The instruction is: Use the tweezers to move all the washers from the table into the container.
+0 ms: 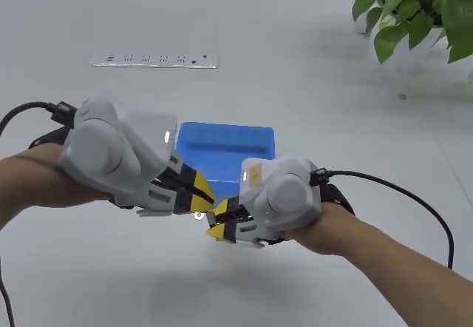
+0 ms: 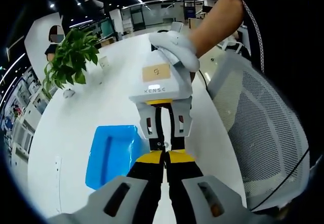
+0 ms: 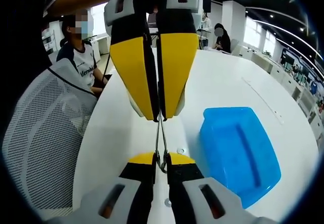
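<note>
The right gripper (image 3: 161,159) has its fingers (image 3: 143,159) drawn to a sliver, pinching one end of the tweezers (image 3: 161,138). The left gripper (image 3: 158,117) meets it nose to nose, its fingers clamped on the other end. Both ends are buried between the fingers, so I cannot tell which end is the tip. In the head view the gripper bodies hide the tweezers.

All this is just beside the blue container (image 3: 238,153), whose floor shows plain blue. A washer (image 3: 180,151) lies on the surface (image 3: 121,133) just beside the container, and a second washer (image 3: 167,202) lies near it. Beyond the container sit a power strip (image 1: 154,59) and a plant (image 1: 414,9).
</note>
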{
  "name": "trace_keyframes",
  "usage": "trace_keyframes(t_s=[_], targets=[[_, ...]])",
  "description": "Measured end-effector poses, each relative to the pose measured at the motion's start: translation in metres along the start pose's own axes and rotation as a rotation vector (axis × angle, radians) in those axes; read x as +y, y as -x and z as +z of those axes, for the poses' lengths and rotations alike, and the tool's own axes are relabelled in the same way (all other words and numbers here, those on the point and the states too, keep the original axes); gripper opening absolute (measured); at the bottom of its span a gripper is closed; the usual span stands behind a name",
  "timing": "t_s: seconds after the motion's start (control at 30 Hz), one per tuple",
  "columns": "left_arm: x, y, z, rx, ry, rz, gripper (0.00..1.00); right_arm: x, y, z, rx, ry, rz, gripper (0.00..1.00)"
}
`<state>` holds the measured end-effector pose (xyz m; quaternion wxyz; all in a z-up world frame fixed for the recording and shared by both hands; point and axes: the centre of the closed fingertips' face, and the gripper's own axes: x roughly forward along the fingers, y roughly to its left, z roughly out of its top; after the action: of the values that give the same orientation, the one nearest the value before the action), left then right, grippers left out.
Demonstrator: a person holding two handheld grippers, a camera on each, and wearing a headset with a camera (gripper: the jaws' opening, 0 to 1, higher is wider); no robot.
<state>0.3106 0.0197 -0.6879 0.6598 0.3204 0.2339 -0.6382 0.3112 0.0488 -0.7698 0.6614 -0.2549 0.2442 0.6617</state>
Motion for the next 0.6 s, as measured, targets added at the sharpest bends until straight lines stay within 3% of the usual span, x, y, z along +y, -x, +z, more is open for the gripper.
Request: trace_keyframes(t_s=[0.6], targets=[[0.018, 0.02, 0.015, -0.004, -0.014, 0.013, 0.05, -0.018, 0.014, 0.022, -0.014, 0.013, -0.025, 0.09]])
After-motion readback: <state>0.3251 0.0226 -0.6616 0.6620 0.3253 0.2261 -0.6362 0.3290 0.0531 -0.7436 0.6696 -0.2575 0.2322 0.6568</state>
